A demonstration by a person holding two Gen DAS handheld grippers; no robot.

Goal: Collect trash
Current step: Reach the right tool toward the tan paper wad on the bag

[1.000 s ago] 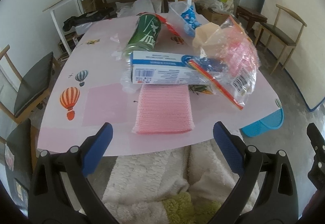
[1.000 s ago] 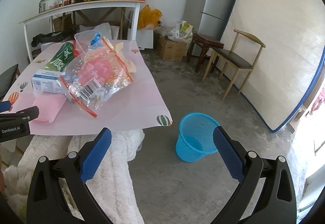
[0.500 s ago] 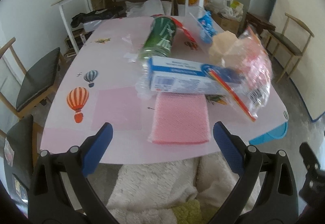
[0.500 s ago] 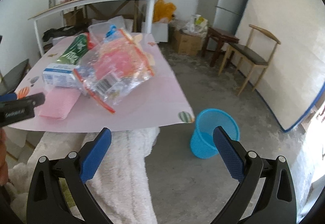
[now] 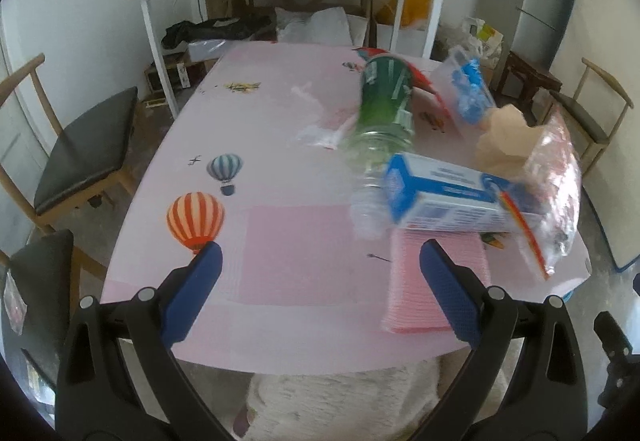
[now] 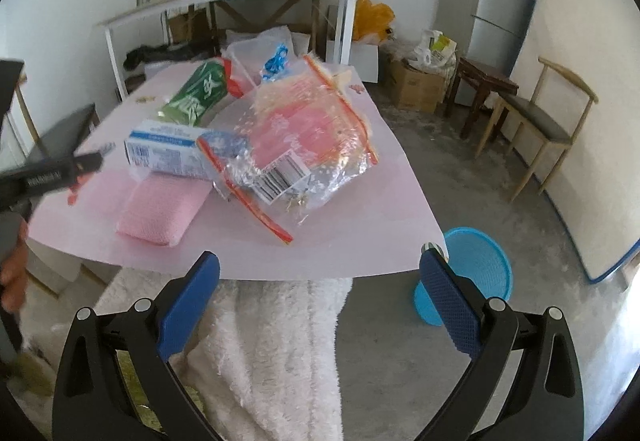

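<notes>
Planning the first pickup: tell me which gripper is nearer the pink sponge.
Left. The left gripper hovers open over the table's near edge, its right finger beside the pink sponge. The right gripper hangs open off the table edge, sponge ahead and leftward.

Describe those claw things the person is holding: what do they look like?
Each hand-held gripper, left and right, is a black plastic frame with round silver rivets, forking into two fingers tipped with textured blue pads. The right view shows white lettering along the left one's black side.
</notes>
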